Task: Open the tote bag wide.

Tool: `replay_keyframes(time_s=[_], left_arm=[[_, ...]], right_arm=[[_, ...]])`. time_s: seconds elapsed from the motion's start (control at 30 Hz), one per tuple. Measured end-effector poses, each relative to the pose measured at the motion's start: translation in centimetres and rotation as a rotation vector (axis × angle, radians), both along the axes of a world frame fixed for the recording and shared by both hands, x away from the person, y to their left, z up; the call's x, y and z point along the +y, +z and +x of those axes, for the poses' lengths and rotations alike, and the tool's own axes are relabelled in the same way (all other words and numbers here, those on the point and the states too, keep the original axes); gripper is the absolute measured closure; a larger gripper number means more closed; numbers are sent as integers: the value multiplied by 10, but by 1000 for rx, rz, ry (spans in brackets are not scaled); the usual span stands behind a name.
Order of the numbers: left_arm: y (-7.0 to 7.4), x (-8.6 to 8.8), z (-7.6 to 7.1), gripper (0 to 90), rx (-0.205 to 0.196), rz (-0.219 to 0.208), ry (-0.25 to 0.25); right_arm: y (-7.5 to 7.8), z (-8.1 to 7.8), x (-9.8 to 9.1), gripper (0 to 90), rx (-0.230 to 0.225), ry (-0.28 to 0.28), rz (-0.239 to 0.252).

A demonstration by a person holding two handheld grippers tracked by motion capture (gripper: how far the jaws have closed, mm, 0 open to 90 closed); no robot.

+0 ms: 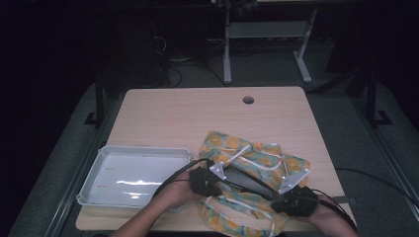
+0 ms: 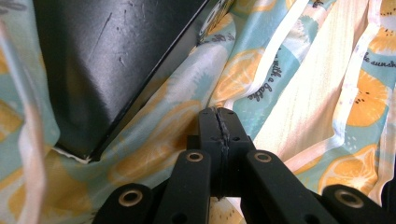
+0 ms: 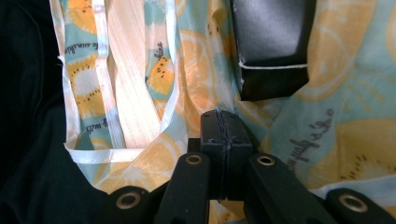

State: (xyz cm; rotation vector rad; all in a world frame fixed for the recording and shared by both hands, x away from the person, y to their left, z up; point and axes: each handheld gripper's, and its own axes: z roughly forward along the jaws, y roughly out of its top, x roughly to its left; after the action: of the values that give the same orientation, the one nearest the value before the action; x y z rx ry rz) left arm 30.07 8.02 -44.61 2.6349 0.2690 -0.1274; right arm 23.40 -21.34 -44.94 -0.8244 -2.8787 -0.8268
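While the black box (image 1: 247,181) lies on the lemon-print cloth (image 1: 257,153) at the near edge of the table (image 1: 197,113), right of the white tray (image 1: 99,168), best kept low and even. Left gripper (image 2: 218,114) and right gripper (image 3: 219,116) pressed shut, probably pinching cloth, though hard to tell. Worth drawing both edges up together, without tipping the box.
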Motion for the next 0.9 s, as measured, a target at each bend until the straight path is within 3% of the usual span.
replay_keyframes(time_s=[0.43, 0.7, 0.9], left_arm=[[0, 0, -1, 898, -7, -1, 4], [0, 0, -2, 897, -9, -2, 1], [0, 0, -1, 896, -7, -2, 2]], right_arm=[[-1, 0, -1, 855, -6, 0, -4], [19, -5, -4, 756, -40, -20, 51], [42, -9, -8, 735, -89, -33, 136]])
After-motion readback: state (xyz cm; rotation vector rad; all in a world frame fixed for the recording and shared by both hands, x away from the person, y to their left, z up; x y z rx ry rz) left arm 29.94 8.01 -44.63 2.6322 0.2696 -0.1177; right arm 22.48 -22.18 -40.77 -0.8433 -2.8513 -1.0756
